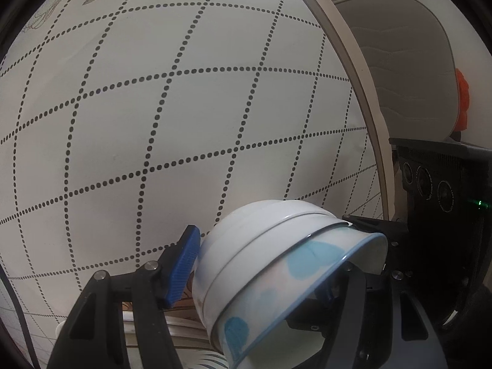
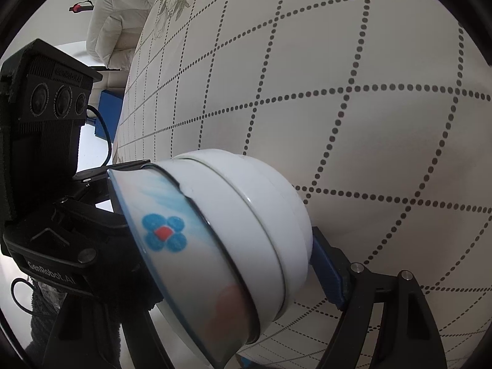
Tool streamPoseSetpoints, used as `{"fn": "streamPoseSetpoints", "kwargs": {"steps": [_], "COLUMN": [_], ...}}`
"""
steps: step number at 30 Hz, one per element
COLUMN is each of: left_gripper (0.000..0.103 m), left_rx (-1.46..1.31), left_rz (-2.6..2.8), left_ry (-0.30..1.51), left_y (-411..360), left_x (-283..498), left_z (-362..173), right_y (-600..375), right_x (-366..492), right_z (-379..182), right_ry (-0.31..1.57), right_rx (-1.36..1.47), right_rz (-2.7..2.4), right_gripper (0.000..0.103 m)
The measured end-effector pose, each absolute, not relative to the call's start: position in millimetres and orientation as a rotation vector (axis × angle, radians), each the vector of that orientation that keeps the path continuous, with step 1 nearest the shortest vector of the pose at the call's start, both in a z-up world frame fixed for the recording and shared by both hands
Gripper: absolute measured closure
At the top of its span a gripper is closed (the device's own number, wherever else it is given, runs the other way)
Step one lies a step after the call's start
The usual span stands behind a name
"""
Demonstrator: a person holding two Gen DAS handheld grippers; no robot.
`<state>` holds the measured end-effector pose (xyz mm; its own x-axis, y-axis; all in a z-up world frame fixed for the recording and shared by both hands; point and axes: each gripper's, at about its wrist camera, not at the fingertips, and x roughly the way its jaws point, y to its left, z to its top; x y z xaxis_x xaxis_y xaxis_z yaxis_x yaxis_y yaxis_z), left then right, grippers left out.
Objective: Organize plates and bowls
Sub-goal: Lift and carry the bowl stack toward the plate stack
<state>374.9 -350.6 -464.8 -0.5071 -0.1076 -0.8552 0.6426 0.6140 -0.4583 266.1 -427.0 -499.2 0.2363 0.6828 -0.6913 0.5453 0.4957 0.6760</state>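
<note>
While the dotted-grid tablecloth fills the background, you hold a nested stack of bowls tipped on its side above it, rims turned toward the cameras. Your left gripper stands partly open, its blue pad pressed against the stack's white outer bowl. Your right gripper is set wider, clasping the same stack from the opposite side, beside the blue-flowered bowl. A padded chair stands beyond the tablecloth's edge.
</note>
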Motion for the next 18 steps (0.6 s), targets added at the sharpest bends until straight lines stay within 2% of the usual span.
{"fn": "streamPoseSetpoints", "kwargs": {"steps": [9,18], "left_gripper": [0.04,0.04], "left_rx": [0.414,0.431], "left_rz": [-0.921,-0.888], "left_ry": [1.879,1.864], "left_y": [-346,-347], "left_x": [376,376], "left_z": [-461,-455], "right_y": [-435,-443], "right_x": [255,241], "right_z": [-496,-493], "right_ry": [1.411,1.41], "right_rx": [1.159,1.175], "right_rz": [0.094,0.1], "right_gripper": [0.034,0.035]}}
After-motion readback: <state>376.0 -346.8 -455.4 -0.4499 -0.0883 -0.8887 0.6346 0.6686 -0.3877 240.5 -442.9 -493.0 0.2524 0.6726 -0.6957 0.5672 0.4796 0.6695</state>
